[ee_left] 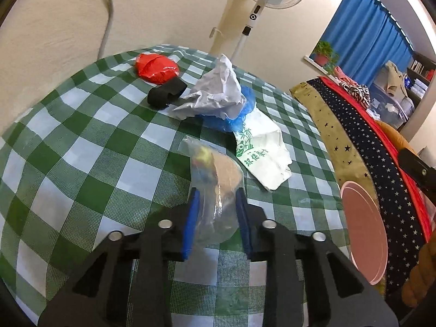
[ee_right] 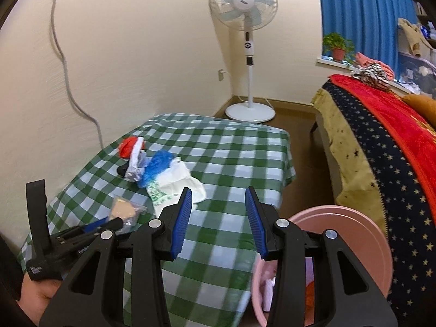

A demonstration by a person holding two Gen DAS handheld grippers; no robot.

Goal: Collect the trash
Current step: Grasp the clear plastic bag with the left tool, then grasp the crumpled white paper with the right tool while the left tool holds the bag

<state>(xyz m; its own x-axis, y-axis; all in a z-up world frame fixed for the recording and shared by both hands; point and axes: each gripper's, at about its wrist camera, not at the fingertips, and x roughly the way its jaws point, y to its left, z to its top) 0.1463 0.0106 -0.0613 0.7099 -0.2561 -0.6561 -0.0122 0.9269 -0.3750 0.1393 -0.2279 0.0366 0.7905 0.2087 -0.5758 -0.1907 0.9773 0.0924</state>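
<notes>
A clear plastic packet holding a tan wafer [ee_left: 215,179] is being pinched by the left hand-held gripper [ee_left: 218,218] on the green-checked counter [ee_left: 81,163]. The right hand-held gripper [ee_right: 218,218] is being held wide and empty. Next, the packet likely needs lifting into the round pink plastic bin [ee_right: 354,223].

The right gripper [ee_right: 218,218] is hovering above the checked worktop [ee_right: 231,147], its blue-padded jaws standing apart with nothing between them. At lower left, the left gripper [ee_right: 115,222] is pinching a clear plastic bag [ee_right: 126,209] lying on the cloth. Farther back, red [ee_right: 127,147], blue [ee_right: 156,167] and white [ee_right: 177,185] wrappers are lying clustered together. A pink basin [ee_right: 354,231] is sitting beside the worktop's right edge.
</notes>
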